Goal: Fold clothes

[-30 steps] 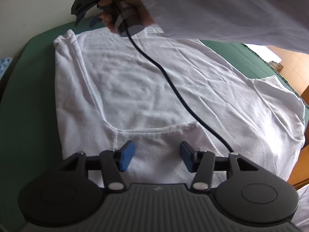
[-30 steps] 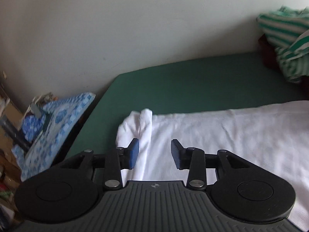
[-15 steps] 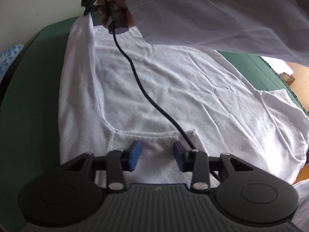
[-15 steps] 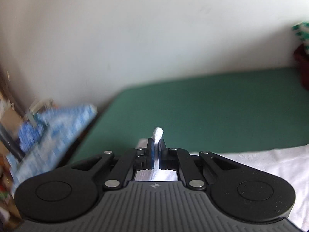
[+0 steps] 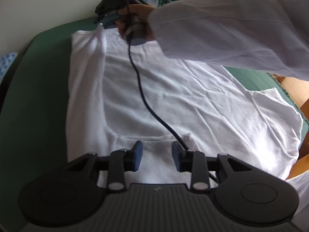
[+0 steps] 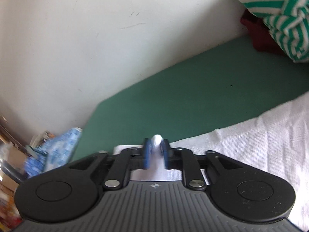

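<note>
A white T-shirt (image 5: 173, 96) lies spread on the green bed (image 5: 34, 96), its neckline near me. My left gripper (image 5: 156, 156) is open and hovers over the collar, holding nothing. My right gripper (image 6: 155, 152) is shut on a fold of the shirt's far corner (image 6: 156, 140) and lifts it off the bed. In the left wrist view the right gripper (image 5: 108, 19) is at the far left corner of the shirt, with the cloth (image 5: 96, 38) pulled up to it. Its black cable (image 5: 146, 104) trails across the shirt.
A green-and-white striped garment (image 6: 280, 15) lies on a dark red one (image 6: 256, 36) at the far right by the wall. Blue patterned fabric (image 6: 56, 148) sits beyond the bed's left edge. The person's white sleeve (image 5: 222, 29) crosses above the shirt.
My right gripper closed on the shirt's far corner and raised it. My left gripper narrowed a little and stays open over the collar.
</note>
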A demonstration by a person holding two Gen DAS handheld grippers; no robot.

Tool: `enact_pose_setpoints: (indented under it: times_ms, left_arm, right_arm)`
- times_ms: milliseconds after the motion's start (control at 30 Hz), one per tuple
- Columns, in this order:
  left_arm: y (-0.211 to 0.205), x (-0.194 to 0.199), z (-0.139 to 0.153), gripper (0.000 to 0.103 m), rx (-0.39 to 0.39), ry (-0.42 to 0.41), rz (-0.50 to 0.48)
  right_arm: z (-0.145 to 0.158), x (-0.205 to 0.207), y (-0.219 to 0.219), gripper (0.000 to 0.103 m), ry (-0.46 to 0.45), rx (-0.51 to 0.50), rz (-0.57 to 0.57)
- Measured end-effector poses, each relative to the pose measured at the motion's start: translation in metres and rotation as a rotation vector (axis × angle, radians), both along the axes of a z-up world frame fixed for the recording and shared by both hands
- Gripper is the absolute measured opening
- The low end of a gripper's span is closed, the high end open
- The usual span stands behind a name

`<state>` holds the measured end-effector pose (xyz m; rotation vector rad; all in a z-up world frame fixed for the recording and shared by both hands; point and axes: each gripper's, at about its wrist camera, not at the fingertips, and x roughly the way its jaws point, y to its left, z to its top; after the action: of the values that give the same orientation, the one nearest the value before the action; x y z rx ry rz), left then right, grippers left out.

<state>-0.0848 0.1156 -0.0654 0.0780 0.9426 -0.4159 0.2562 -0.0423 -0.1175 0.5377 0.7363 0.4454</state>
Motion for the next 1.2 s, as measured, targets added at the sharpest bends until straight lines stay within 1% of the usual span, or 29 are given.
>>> enact_pose_setpoints:
  times_ms: [33,133,167,200,233,267,300,333,367,400,433,500,533,567,633,700,767,800,833,867,900,933,1000,1067,1100,1133,1200]
  left_arm:
    - [0.005,0.001,-0.001,0.042,0.003,0.004,0.022]
    - [0.021,0.01,-0.011,0.042,-0.063,0.074,0.099]
    - [0.022,0.012,-0.011,0.042,-0.083,0.067,0.106]
    - [0.02,0.014,-0.01,0.042,-0.089,0.067,0.101]
    - [0.018,0.015,-0.01,0.039,-0.1,0.071,0.095]
    - [0.017,0.016,-0.01,0.036,-0.123,0.086,0.085]
    - [0.015,0.017,-0.009,0.017,-0.146,0.1,0.075]
    - [0.014,0.018,-0.009,0.0,-0.177,0.119,0.064]
    - [0.013,0.019,-0.008,0.0,-0.22,0.143,0.054]
    - [0.013,0.018,-0.007,0.0,-0.198,0.131,0.052]
    - [0.012,0.017,-0.006,0.0,-0.177,0.118,0.05]
    - [0.011,0.014,-0.004,0.0,-0.135,0.094,0.046]
    - [0.011,0.013,-0.003,0.0,-0.113,0.081,0.043]
    - [0.011,0.012,-0.001,0.0,-0.092,0.069,0.041]
    - [0.01,0.009,0.001,0.0,-0.05,0.044,0.037]
    - [0.01,0.007,0.003,0.003,-0.009,0.024,0.032]
    - [0.018,0.008,0.001,0.003,0.012,0.048,0.026]
    - [0.023,0.005,0.001,0.004,0.015,0.049,0.018]
    - [0.027,0.002,0.003,0.015,0.012,0.044,0.01]
    - [0.031,-0.002,0.005,0.022,0.009,0.038,0.003]
    - [0.034,-0.006,0.008,0.036,0.006,0.03,0.004]
    - [0.037,-0.008,0.01,0.043,-0.002,0.03,0.004]
    - [0.04,-0.012,0.012,0.045,-0.021,0.046,0.0]
    - [0.04,-0.013,0.011,0.046,-0.026,0.062,-0.001]
    - [0.039,-0.012,0.01,0.048,-0.02,0.066,-0.004]
    - [0.038,-0.012,0.008,0.05,-0.014,0.071,-0.008]
    - [0.036,-0.012,0.007,0.05,-0.002,0.079,-0.015]
  right_arm:
    - [0.001,-0.004,-0.001,0.038,-0.001,0.003,0.017]
    - [0.0,-0.016,0.004,0.04,0.005,-0.018,0.08]
    - [-0.002,-0.018,0.006,0.04,0.018,-0.028,0.101]
    - [-0.004,-0.02,0.008,0.037,0.031,-0.038,0.121]
    - [-0.005,-0.021,0.01,0.024,0.039,-0.056,0.127]
    - [-0.006,-0.021,0.012,0.016,0.045,-0.078,0.128]
    - [-0.005,-0.023,0.012,0.004,0.038,-0.102,0.116]
    - [-0.003,-0.026,0.009,0.005,0.025,-0.109,0.091]
    - [-0.001,-0.028,0.003,0.004,0.012,-0.107,0.062]
    - [0.001,-0.031,-0.002,0.001,-0.001,-0.106,0.033]
    - [0.0,-0.029,-0.006,0.001,0.003,-0.1,0.015]
    - [-0.004,-0.023,-0.014,0.001,0.039,-0.112,-0.003]
    - [-0.004,-0.019,-0.019,0.005,0.05,-0.103,-0.004]
    - [-0.001,-0.019,-0.022,0.006,0.058,-0.083,0.009]
    - [0.008,-0.034,-0.026,0.01,0.067,-0.054,0.092]
    - [0.018,-0.051,-0.03,0.013,0.074,-0.027,0.184]
    - [0.02,-0.074,-0.043,0.013,0.133,0.038,0.317]
    - [0.021,-0.088,-0.047,0.013,0.171,0.074,0.393]
    - [0.021,-0.104,-0.051,0.013,0.209,0.096,0.472]
    - [0.02,-0.122,-0.052,0.013,0.236,0.089,0.541]
    - [0.019,-0.14,-0.054,0.013,0.259,0.071,0.608]
    - [0.017,-0.157,-0.055,0.014,0.283,0.053,0.674]
    - [0.013,-0.19,-0.057,0.014,0.33,0.032,0.777]
    - [0.01,-0.216,-0.061,0.014,0.362,0.027,0.854]
    - [0.008,-0.224,-0.061,0.014,0.365,0.015,0.876]
    - [0.008,-0.23,-0.061,0.019,0.35,0.003,0.881]
    - [0.009,-0.237,-0.063,0.02,0.32,-0.012,0.881]
